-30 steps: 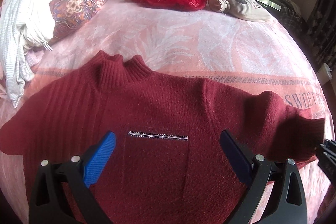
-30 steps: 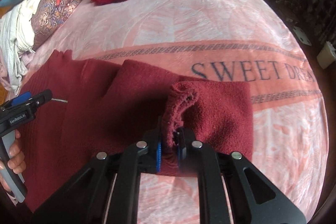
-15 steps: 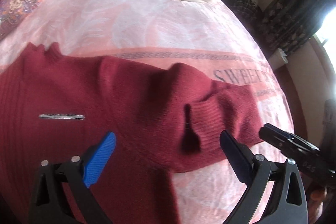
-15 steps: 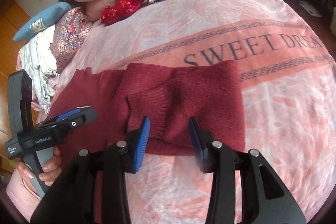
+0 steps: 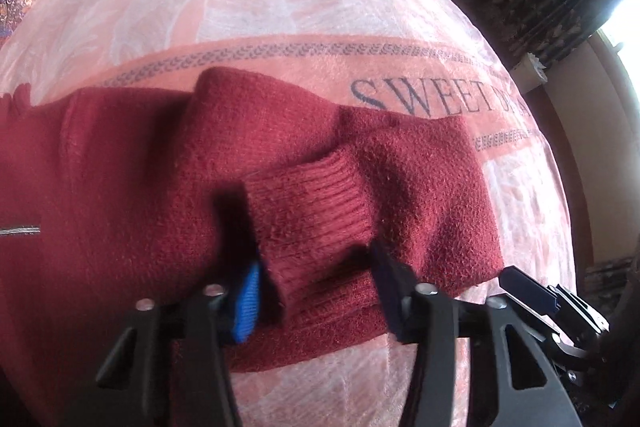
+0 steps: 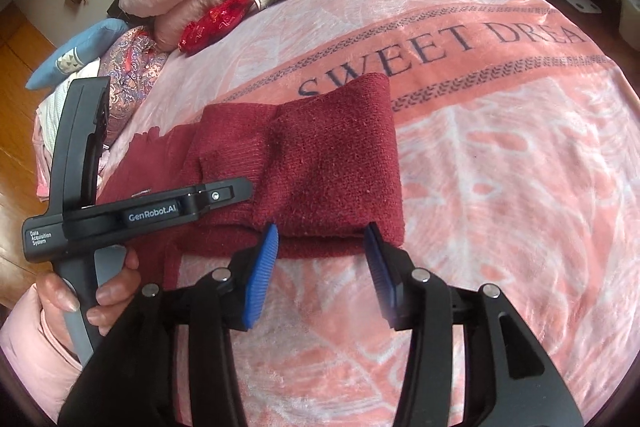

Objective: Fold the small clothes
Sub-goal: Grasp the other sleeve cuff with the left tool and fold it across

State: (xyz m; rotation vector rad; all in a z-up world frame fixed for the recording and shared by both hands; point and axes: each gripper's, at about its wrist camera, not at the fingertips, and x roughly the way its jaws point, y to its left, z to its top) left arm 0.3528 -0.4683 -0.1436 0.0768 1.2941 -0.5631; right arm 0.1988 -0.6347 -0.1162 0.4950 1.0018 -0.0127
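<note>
Left gripper [image 5: 316, 287] hides cuff [image 5: 312, 211] edge, perhaps touching; sweater [image 5: 120, 187] cropped

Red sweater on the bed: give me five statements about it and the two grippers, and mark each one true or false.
1. The red sweater has a sleeve folded back over its body. True.
2. The right gripper is shut on the sweater. False: it is open, its blue pads apart at the sweater's near edge.
3. The ribbed cuff lies between the fingers of the left gripper. True.
4. The sweater lies on a plain white sheet. False: it lies on a pink blanket printed with "SWEET DREA".
5. The left gripper has closed fully on the cuff. False: its pads are apart, either side of the cuff.
</note>
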